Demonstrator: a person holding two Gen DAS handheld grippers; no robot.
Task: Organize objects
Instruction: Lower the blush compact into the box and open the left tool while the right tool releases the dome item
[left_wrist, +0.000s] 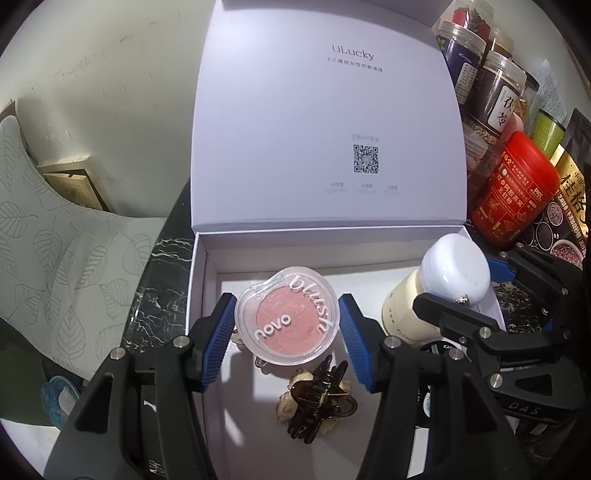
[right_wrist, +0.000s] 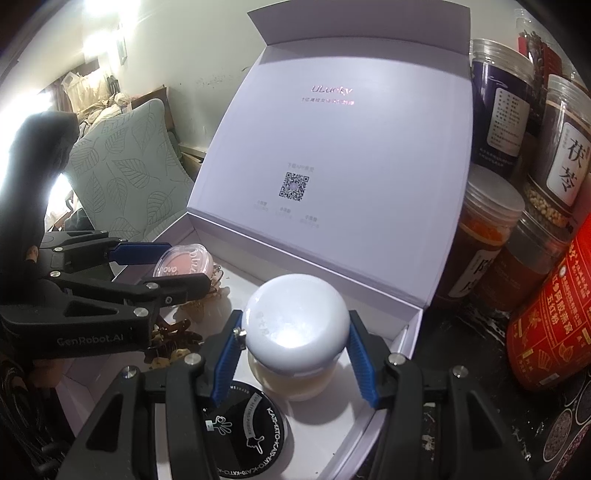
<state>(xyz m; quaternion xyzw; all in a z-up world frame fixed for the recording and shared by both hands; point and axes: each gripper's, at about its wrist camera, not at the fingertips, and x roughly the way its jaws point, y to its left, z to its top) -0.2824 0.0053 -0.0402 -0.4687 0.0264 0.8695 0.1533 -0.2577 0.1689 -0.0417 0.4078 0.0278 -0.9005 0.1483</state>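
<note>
**Two grippers, one open box, four items inside**

Left wrist view: left gripper (left_wrist: 287, 338) clamped on one clear blush compact (left_wrist: 286, 316), lid facing up, held over the white box (left_wrist: 199, 280). Just below the fingertips, one brown hair claw (left_wrist: 317, 397), long axis slanting. To the right, right gripper (left_wrist: 476, 284).

Right wrist view: right gripper (right_wrist: 295, 350) clamped on one cream jar (right_wrist: 295, 332), upright, white cap on top, inside the box (right_wrist: 410, 332). Beneath its left finger, one black round tin (right_wrist: 247, 432), flat.
</note>
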